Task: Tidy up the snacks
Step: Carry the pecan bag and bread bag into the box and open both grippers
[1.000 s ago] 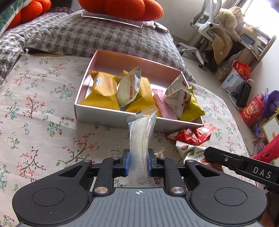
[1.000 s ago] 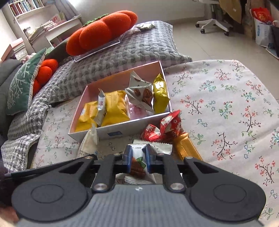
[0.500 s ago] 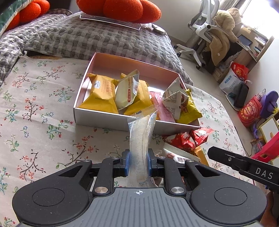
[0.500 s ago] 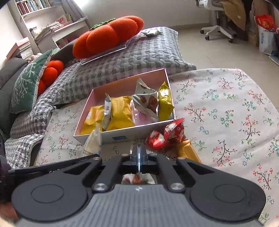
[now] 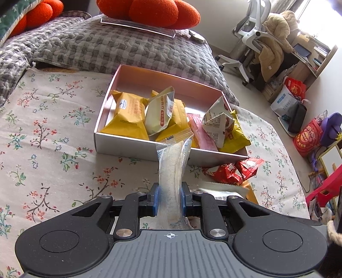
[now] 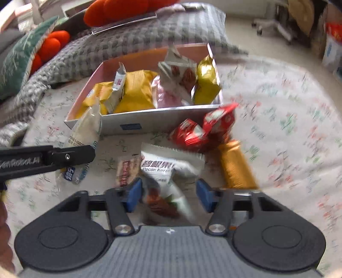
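My left gripper [image 5: 170, 200] is shut on a clear packet of white snack [image 5: 173, 166], held upright just in front of the pink box [image 5: 136, 149]. The box holds several yellow, white and pink snack packs. In the right wrist view my right gripper [image 6: 168, 193] is open, its blue pads either side of a white pecan packet [image 6: 168, 169] lying on the floral cloth. The left gripper's arm [image 6: 47, 158] and its clear packet [image 6: 87, 128] show at the left of that view. The right view is blurred.
Red packets [image 6: 201, 130], a gold packet [image 6: 235, 166] and a small brown-white packet [image 6: 126, 171] lie on the cloth before the box. Grey quilted cushions and orange pillows [image 5: 149, 10] sit behind the box. An office chair [image 5: 252, 32] and bags stand on the floor at right.
My right gripper opened from shut and now straddles the pecan packet, having moved down and forward. My left gripper kept its hold on the clear packet and edged nearer the box.
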